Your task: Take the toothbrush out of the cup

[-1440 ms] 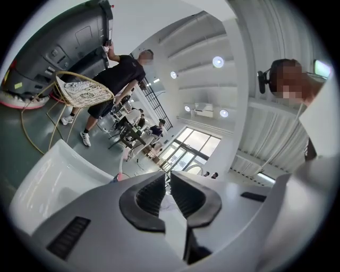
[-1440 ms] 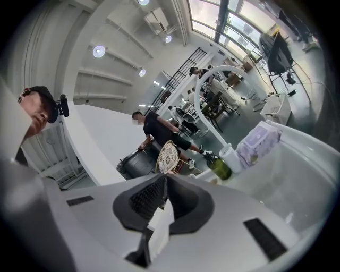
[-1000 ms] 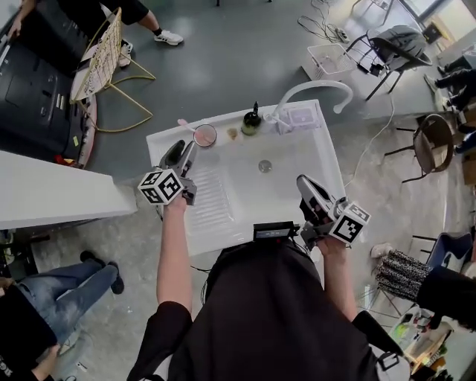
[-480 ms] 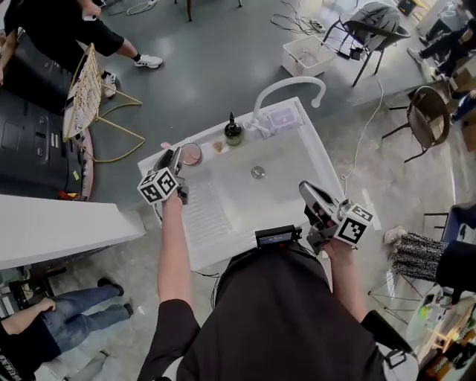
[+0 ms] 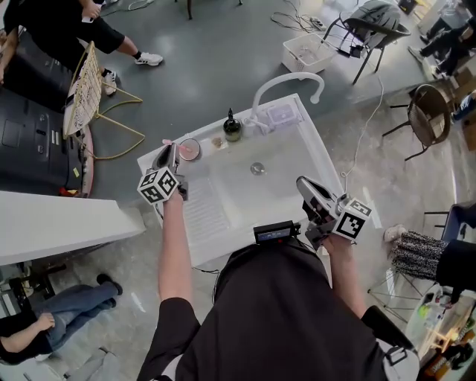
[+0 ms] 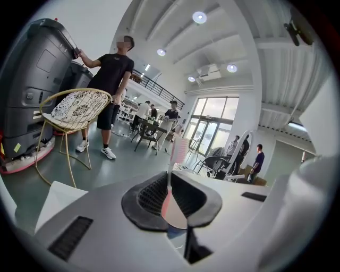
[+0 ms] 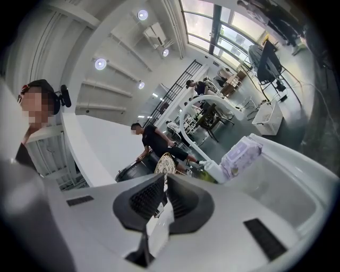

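Left gripper view: the left gripper (image 6: 169,184) is closing on the slim pink plastic toothbrush (image 6: 178,151) standing upright between its jaws; the right gripper (image 7: 163,184), pinched empty, is waiting farther off.

Open lab hall, grey concrete floor (image 5: 208,67), freestanding white sink unit (image 5: 204,212), loose cables (image 5: 291,22), office chairs (image 5: 379,21), high ceiling lights (image 6: 199,17)
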Available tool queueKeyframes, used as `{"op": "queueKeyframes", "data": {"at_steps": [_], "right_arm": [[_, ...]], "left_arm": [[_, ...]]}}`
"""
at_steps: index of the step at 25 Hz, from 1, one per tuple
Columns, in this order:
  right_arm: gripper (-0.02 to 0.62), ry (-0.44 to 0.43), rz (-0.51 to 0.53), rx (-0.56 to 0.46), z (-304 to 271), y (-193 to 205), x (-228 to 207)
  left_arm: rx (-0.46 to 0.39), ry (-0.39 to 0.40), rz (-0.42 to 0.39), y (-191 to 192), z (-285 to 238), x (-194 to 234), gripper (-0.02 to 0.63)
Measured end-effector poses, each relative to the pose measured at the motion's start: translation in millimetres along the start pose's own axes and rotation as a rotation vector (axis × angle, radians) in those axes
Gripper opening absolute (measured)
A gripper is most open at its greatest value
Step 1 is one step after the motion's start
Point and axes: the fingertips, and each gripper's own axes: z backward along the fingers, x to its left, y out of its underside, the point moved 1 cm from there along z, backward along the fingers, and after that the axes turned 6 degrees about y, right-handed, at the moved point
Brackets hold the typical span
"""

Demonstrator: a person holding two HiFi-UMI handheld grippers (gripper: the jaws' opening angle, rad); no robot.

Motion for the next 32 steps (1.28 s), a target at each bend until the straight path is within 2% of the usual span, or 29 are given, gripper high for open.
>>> {"op": "queueKeyframes", "data": {"at_steps": [5,9,14,17,22,27,28,30,32], "right_arm": [[0.006,-0.004,-0.002,0.012,-2,2,0],[0.006,-0.037,0.004,0.020,-9,2,5],[0.006,-0.076,0.006,0.035,-18,2,13],[0.006,-0.090,0.007,0.042,-20,2,16],[0.006,-0.121,0.010,0.057,-27,2,17],[0.008,-0.198,0.019,0.095,-28,9,25],[0.014,-0.218,0.025,0.103,-29,11,28],[0.078,-0.254,0.043,0.121,-31,14,37],[0.113,-0.283,0.061,0.136,-32,16,45]], "left_arm": [[-0.099,0.053,0.018,-27,17,-26,0.029],[-0.192,0.121,0.107,-53,39,-53,0.029],[-0.278,0.253,0.243,-68,63,-101,0.029],[-0.290,0.310,0.340,-62,75,-125,0.029],[-0.286,0.429,0.340,-64,92,-171,0.029],[-0.301,0.557,0.438,-62,105,-206,0.029],[-0.305,0.581,0.446,-64,108,-213,0.029],[-0.315,0.623,0.460,-67,113,-226,0.029],[-0.319,0.655,0.461,-70,118,-237,0.029]]}}
